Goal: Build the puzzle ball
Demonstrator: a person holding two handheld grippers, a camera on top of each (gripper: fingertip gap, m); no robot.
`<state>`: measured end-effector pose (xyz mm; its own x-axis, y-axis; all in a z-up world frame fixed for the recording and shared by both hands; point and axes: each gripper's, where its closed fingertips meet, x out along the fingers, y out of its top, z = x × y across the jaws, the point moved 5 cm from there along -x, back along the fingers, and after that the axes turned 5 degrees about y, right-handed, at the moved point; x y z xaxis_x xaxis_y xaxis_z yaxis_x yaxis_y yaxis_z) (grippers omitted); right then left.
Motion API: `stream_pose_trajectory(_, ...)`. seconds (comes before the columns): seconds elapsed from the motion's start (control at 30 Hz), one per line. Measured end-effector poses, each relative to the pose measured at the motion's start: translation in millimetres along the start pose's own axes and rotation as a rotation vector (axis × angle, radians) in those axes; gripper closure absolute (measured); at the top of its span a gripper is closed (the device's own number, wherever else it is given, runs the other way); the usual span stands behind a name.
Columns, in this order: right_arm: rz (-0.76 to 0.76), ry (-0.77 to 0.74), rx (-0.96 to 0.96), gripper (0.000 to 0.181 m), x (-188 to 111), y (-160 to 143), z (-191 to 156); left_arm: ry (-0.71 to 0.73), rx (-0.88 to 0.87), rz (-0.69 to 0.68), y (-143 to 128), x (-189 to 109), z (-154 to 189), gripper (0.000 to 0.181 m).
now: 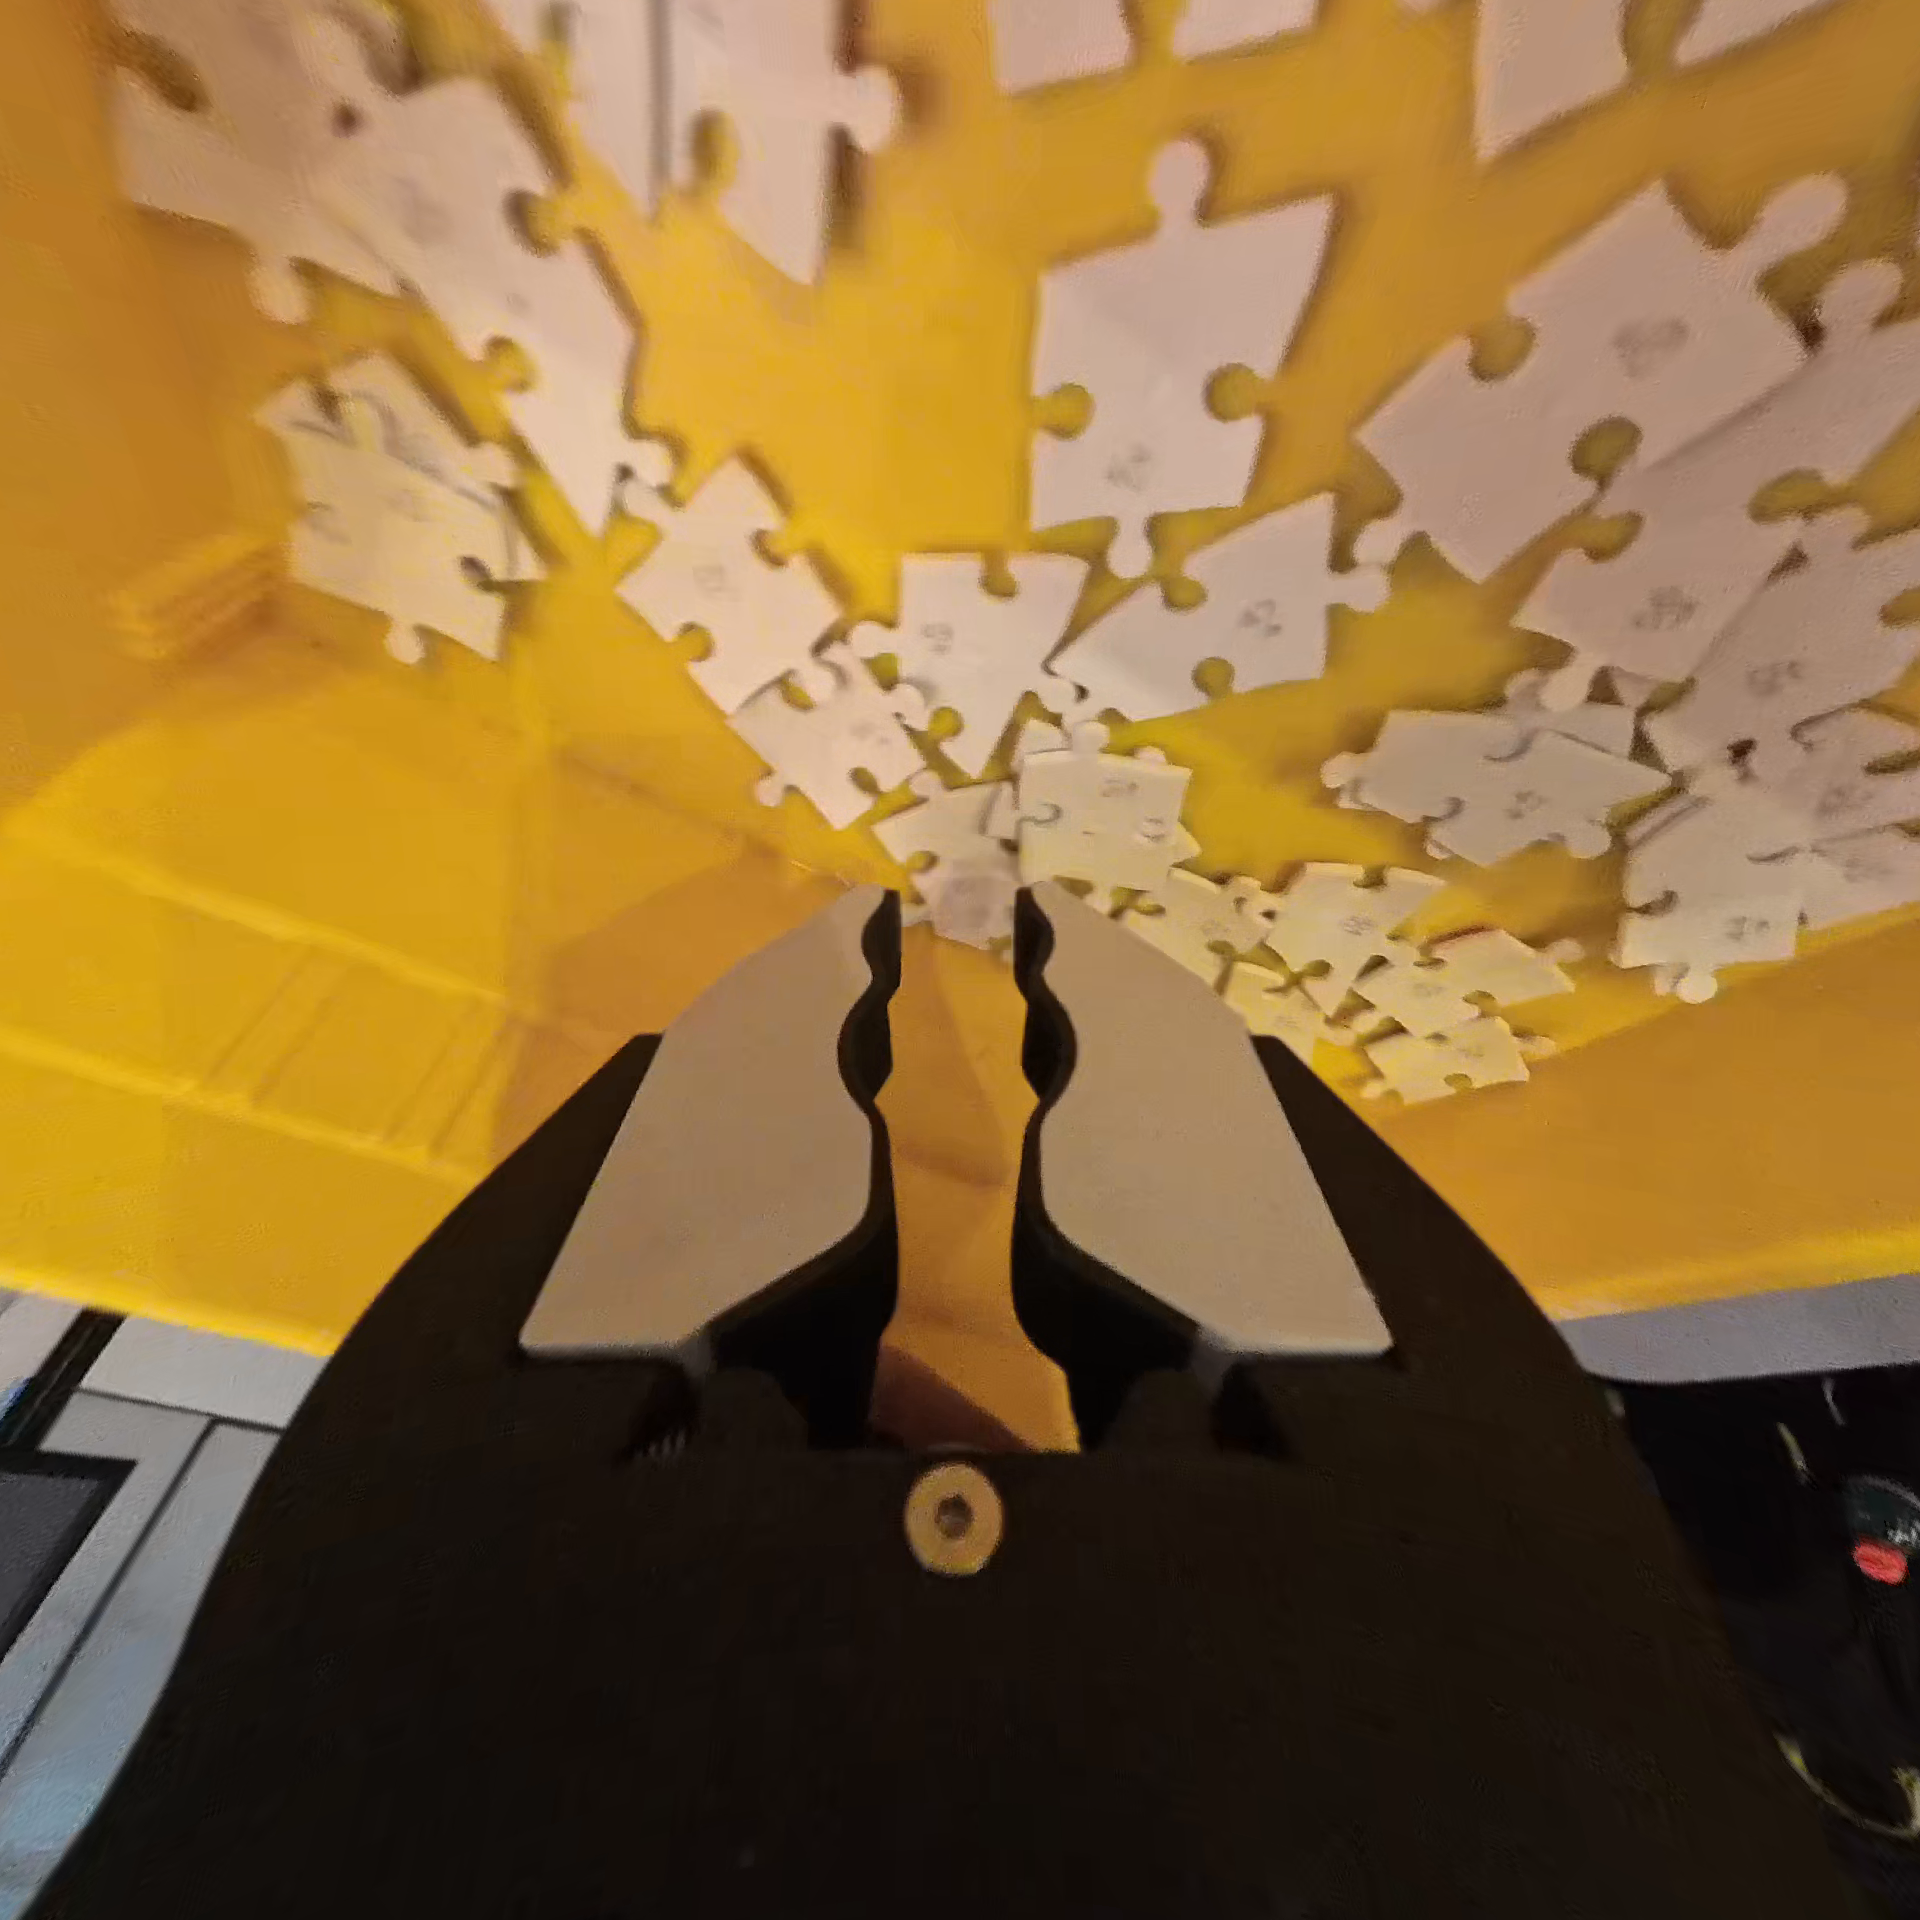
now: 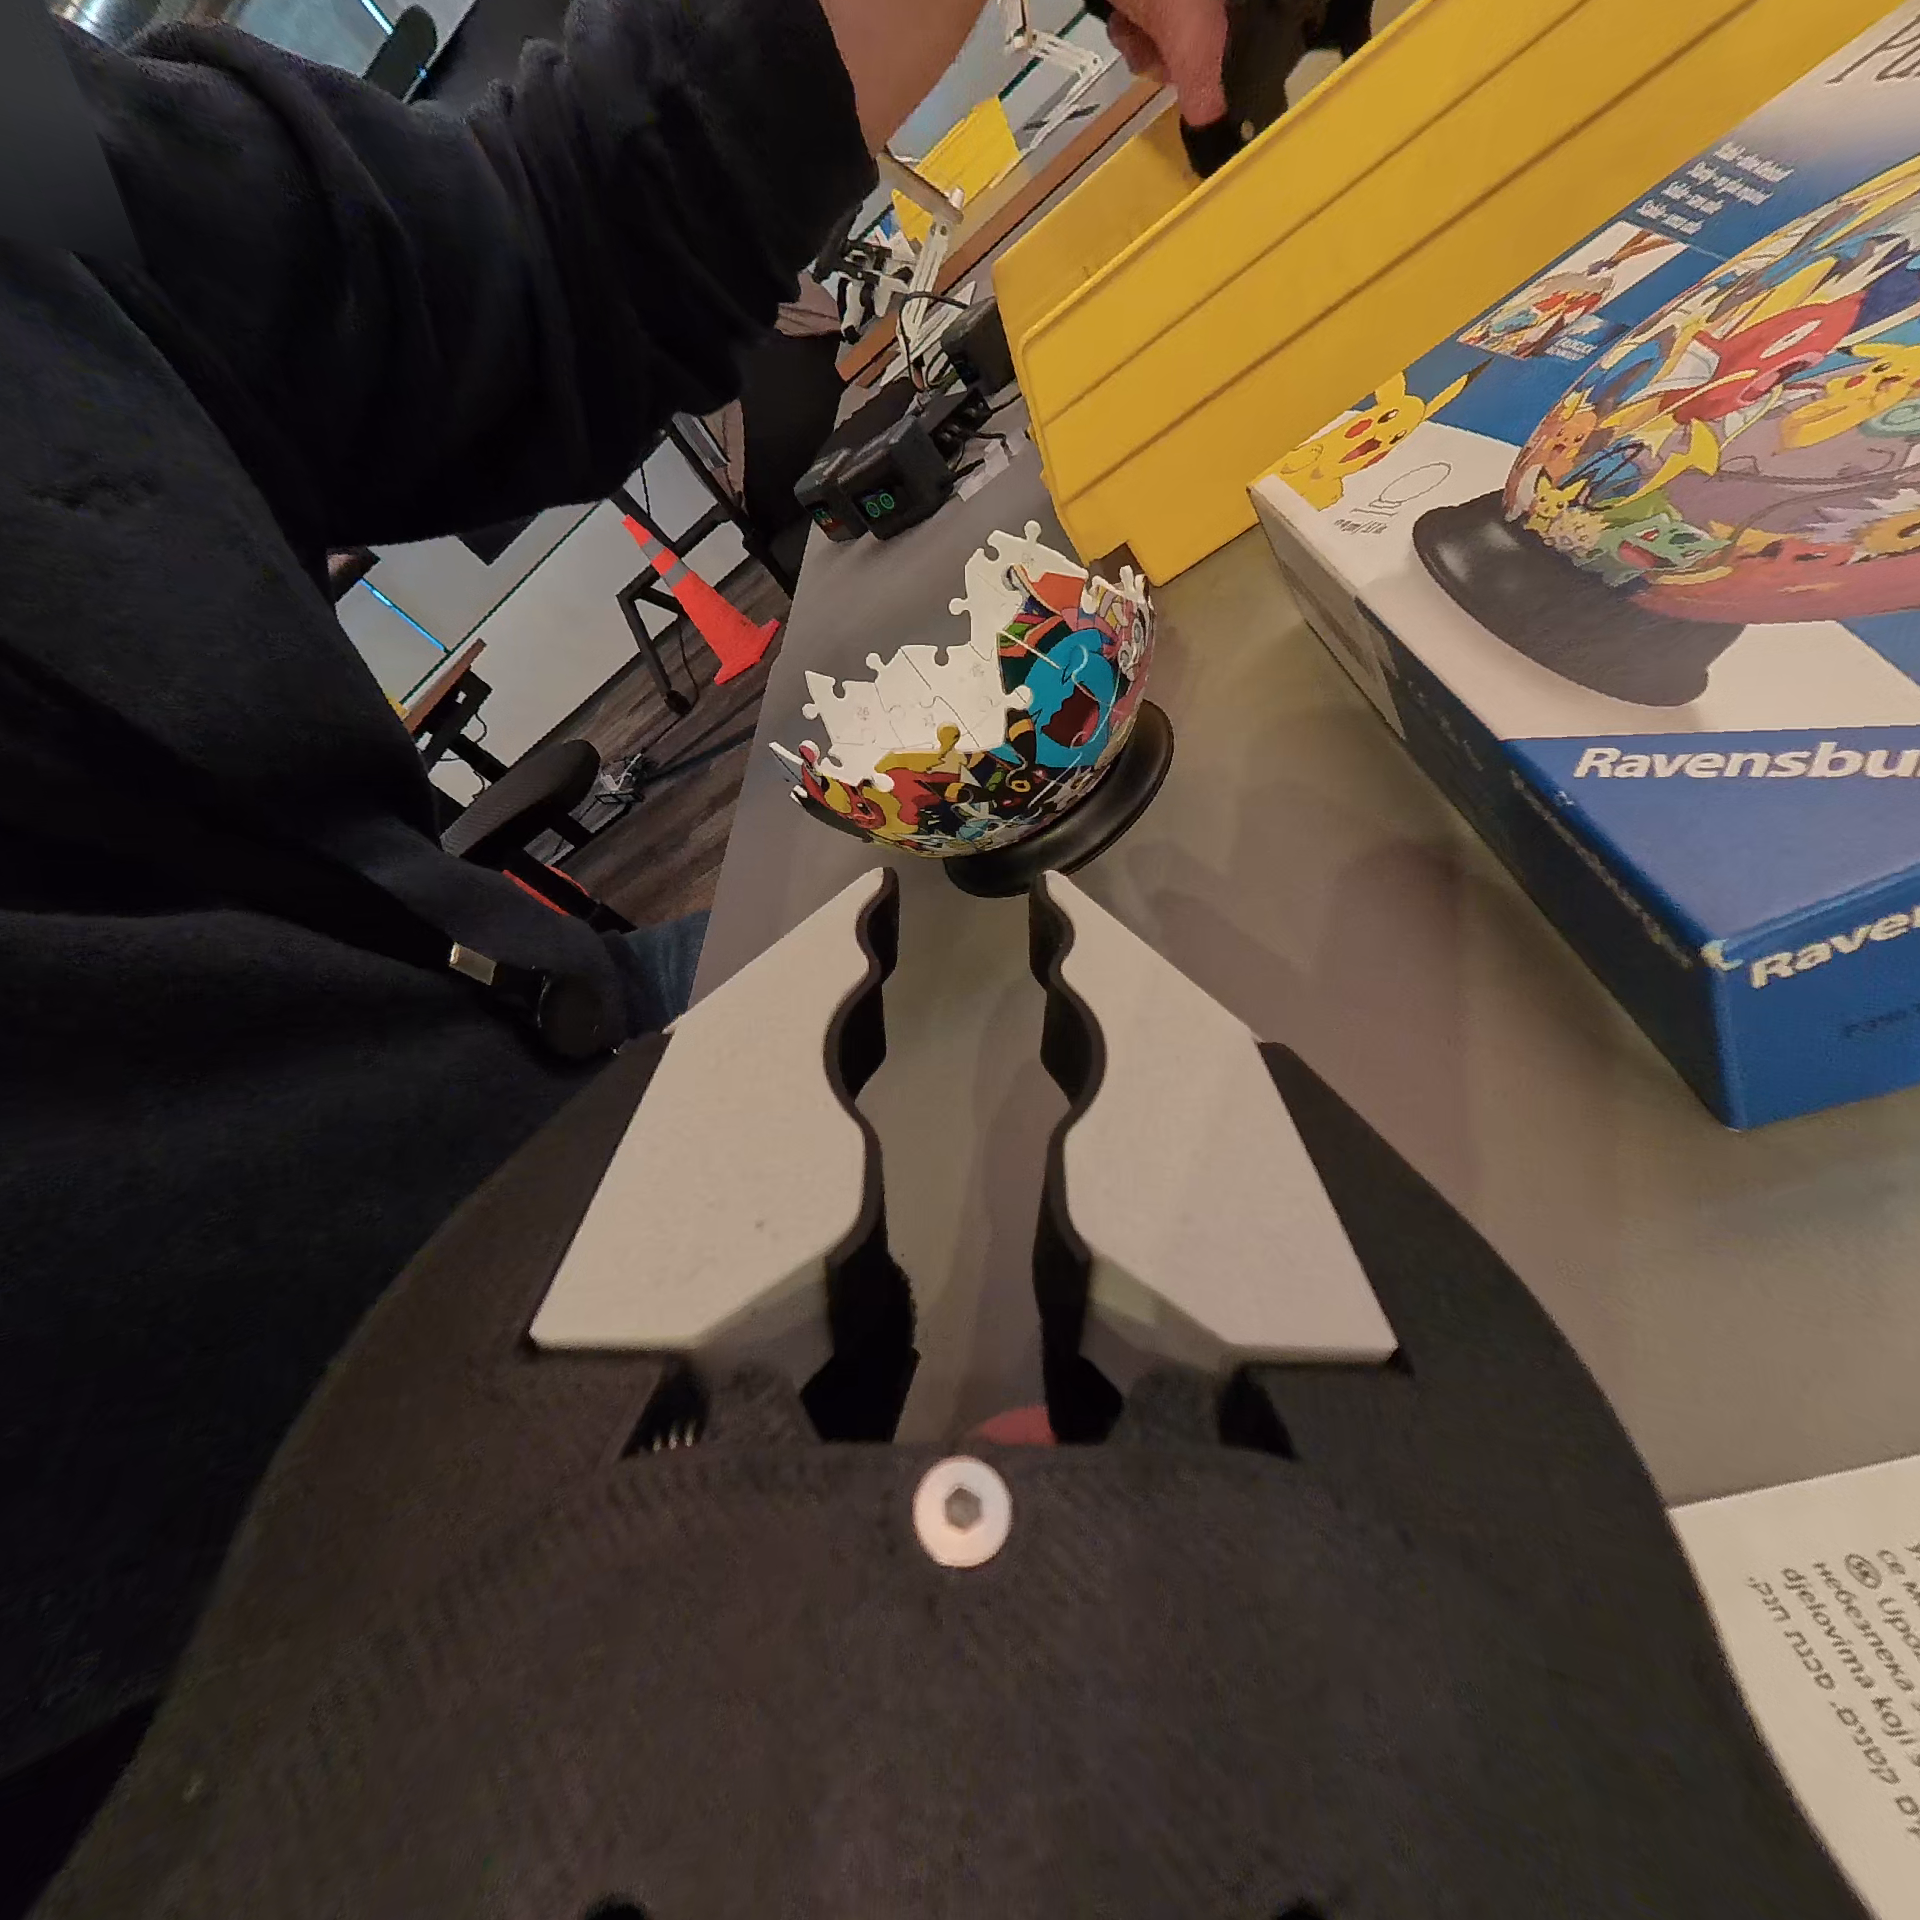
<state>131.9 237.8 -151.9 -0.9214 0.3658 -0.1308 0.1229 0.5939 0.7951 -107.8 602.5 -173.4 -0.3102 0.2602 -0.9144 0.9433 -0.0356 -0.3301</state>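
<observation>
In the left wrist view my left gripper (image 1: 956,899) is open and empty inside a yellow bin (image 1: 312,987). Its tips hover just short of a pile of white, face-down puzzle pieces (image 1: 1101,821); several more pieces (image 1: 1143,343) lie spread over the bin floor. In the right wrist view my right gripper (image 2: 961,883) is open and empty above the grey table (image 2: 1351,1039). Just beyond its tips the half-built puzzle ball (image 2: 987,707), colourful outside and white inside, sits tilted on a black ring stand (image 2: 1081,821).
The yellow bin (image 2: 1299,312) stands behind the ball, with a hand at its far rim. The blue puzzle box (image 2: 1662,644) lies to the right. A white paper leaflet (image 2: 1818,1662) lies at the lower right. A person's dark sleeve (image 2: 312,520) fills the left side. About 40 cm separates my left fingertips from my right.
</observation>
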Motion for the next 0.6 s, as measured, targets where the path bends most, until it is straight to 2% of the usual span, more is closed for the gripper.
stream_pose_trajectory(0.1,-0.004,-0.003,-0.001,0.157,0,0,0,0.004,0.038,-0.021,3,6,6,0.163)
stream_pose_trajectory(0.23,-0.006,-0.006,0.000,0.157,1,-1,1,0.095,0.024,0.047,18,1,-8,0.164)
stream_pose_trajectory(0.3,-0.005,-0.008,-0.001,0.157,0,0,1,0.188,-0.023,0.110,23,-7,-24,0.163)
stream_pose_trajectory(0.4,-0.003,-0.005,0.001,0.157,0,0,1,0.130,-0.053,0.152,16,-21,-23,0.161)
stream_pose_trajectory(0.5,-0.003,-0.001,0.002,0.157,0,0,1,0.040,0.006,0.084,1,-21,-2,0.156)
stream_pose_trajectory(0.6,-0.001,-0.001,0.001,0.157,0,0,0,0.044,0.106,0.002,-10,-10,18,0.154)
